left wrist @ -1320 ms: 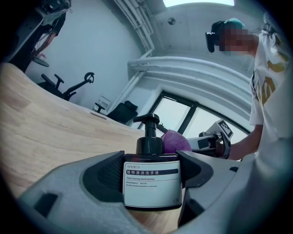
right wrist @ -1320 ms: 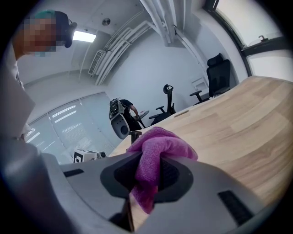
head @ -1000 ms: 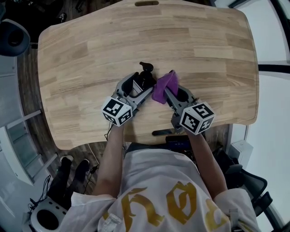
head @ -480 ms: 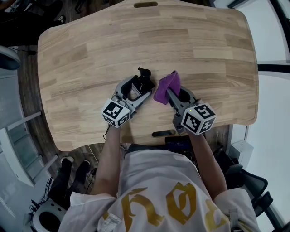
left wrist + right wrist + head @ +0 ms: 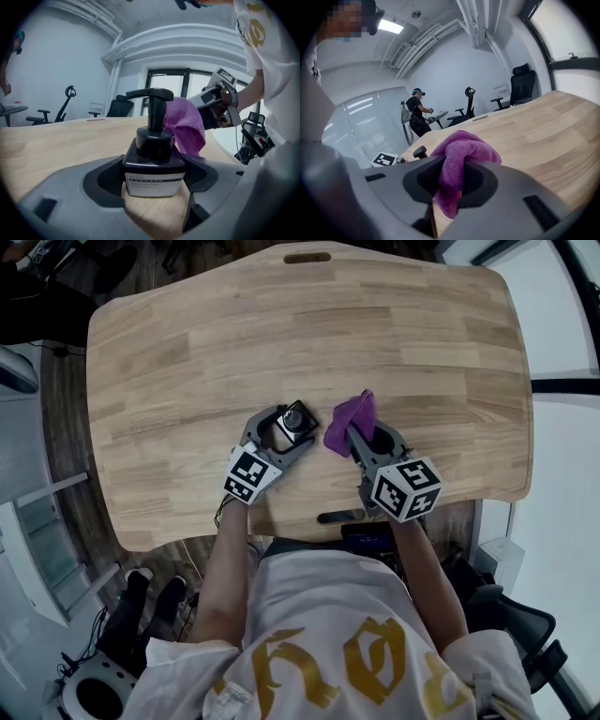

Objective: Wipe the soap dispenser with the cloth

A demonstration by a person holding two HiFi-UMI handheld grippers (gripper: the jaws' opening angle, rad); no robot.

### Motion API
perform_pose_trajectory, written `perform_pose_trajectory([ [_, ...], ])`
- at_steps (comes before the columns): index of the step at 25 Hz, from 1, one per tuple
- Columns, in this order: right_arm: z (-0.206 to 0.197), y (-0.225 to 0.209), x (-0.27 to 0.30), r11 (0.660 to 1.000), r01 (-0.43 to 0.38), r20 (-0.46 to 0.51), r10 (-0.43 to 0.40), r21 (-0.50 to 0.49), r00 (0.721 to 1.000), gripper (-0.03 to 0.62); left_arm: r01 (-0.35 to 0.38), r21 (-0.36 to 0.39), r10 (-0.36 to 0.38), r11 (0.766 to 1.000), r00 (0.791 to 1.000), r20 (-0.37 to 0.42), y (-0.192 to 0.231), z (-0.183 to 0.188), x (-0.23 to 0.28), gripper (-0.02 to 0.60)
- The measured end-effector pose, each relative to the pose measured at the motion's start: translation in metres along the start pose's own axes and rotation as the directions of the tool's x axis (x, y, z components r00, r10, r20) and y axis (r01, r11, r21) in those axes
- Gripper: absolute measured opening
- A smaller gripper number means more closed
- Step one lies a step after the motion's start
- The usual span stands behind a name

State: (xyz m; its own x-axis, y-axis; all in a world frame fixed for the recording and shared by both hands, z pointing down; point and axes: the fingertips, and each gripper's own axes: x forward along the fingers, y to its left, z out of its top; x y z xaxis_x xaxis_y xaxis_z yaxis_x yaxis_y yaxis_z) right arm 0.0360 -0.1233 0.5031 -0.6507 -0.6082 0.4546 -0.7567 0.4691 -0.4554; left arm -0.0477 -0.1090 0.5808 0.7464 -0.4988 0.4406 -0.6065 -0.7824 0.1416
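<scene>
Clamping soap dispenser (image 5: 153, 157), left hand-held gripper (image 5: 154, 185) covers its sides; right hand-held gripper (image 5: 451, 180) pinches bunched cloth (image 5: 461, 150).

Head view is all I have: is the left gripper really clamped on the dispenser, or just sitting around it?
Observer: Clamped. In the left gripper view, the left gripper's fingers press against both sides of the dispenser's square body.
Reviewer: And how is the cloth held?
Observer: The right gripper view shows the cloth pinched between the right gripper's fingers, with a bunch bulging above them and a tail hanging below.
</scene>
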Motion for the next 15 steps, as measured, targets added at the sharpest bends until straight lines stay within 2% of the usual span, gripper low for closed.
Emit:
perform_pose_trajectory([
  [6, 0.008, 0.004, -0.009, 0.995, 0.076, 0.030, -0.074, -0.072, 0.997, 0.064, -0.058, 0.017, 0.060, 0.998, 0.992, -0.114, -0.003, -0.010, -0.004, 0.333],
  [9, 0.008, 0.013, -0.014, 0.987, 0.097, 0.029, -0.094, -0.125, 0.995, 0.064, -0.079, -0.069, 0.069, 0.994, 0.988, -0.140, -0.001, -0.012, -0.018, 0.341],
  [12, 0.006, 0.024, -0.022, 0.979, 0.118, 0.035, -0.114, -0.165, 0.993, 0.064, -0.136, -0.124, 0.125, 0.983, 0.987, -0.098, 0.001, -0.005, -0.043, 0.347],
  [15, 0.009, 0.033, -0.031, 0.978, 0.139, 0.068, -0.129, -0.158, 0.989, 0.064, -0.177, -0.144, 0.180, 0.974, 0.984, 0.005, -0.001, 0.018, -0.069, 0.344],
])
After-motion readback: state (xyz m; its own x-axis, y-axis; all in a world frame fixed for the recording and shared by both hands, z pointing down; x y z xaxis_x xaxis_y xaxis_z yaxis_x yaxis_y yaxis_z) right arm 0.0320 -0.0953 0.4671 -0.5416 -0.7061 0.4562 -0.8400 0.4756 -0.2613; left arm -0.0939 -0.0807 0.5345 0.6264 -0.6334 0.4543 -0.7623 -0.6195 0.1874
